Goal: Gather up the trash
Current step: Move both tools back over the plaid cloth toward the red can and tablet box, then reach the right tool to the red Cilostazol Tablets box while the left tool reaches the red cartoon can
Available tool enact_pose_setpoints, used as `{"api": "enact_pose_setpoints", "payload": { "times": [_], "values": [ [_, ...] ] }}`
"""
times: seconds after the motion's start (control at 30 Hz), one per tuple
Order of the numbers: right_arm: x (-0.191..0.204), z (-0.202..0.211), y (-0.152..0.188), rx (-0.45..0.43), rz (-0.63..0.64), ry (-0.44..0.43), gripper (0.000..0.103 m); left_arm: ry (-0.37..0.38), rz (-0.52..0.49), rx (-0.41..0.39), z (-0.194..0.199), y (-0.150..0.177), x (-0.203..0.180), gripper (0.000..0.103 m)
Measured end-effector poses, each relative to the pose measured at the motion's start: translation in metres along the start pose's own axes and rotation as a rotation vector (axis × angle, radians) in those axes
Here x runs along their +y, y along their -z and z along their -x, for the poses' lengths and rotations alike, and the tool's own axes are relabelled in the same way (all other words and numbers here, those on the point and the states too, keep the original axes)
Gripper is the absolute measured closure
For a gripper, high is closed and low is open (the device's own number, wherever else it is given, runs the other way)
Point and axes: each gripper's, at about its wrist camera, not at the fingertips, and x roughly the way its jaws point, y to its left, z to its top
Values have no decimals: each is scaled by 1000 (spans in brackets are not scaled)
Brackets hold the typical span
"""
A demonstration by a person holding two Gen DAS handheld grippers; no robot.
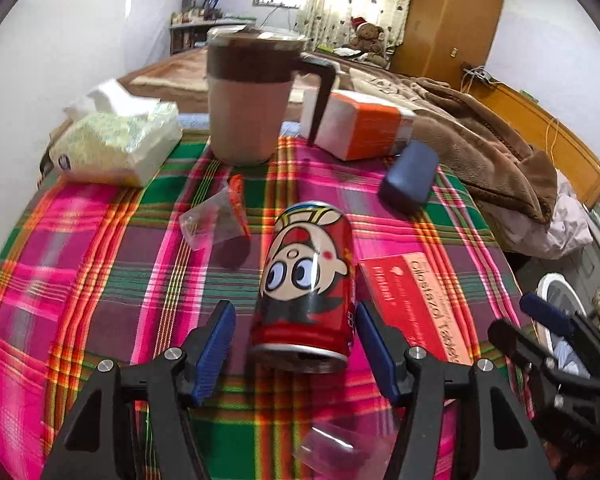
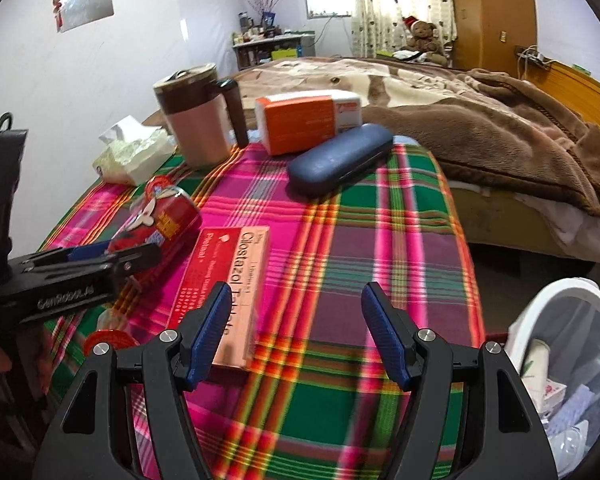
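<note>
A red drink can [image 1: 308, 284] with a cartoon face lies on its side on the plaid tablecloth [image 1: 100, 264]. My left gripper [image 1: 296, 324] is open, its blue pads on either side of the can's near end, apart from it. The can also shows in the right wrist view [image 2: 168, 212], with the left gripper [image 2: 112, 256] around it. A clear plastic wrapper [image 1: 216, 216] with a red strip lies beyond the can. Another clear wrapper [image 1: 340, 448] lies under the left gripper. My right gripper [image 2: 296, 308] is open and empty above the cloth, beside a pink medicine box [image 2: 224, 284].
A lidded mug [image 1: 252, 92], tissue pack [image 1: 116, 144], orange box [image 1: 360, 124] and blue glasses case [image 1: 410, 176] stand at the table's far side. A white bin [image 2: 568, 360] with trash sits on the floor at right. A bed with a brown blanket [image 2: 480, 128] lies behind.
</note>
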Motion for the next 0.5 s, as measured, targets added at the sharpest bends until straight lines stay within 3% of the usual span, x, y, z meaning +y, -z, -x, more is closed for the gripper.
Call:
{"api": "enact_pose_setpoints", "payload": {
  "times": [0.43, 0.5],
  "values": [
    [30, -23, -6, 64, 35, -57, 34, -10, 2, -19, -7, -20, 26, 41],
    [35, -29, -7, 88, 39, -66, 30, -15, 14, -18, -8, -19, 31, 43]
  ]
}}
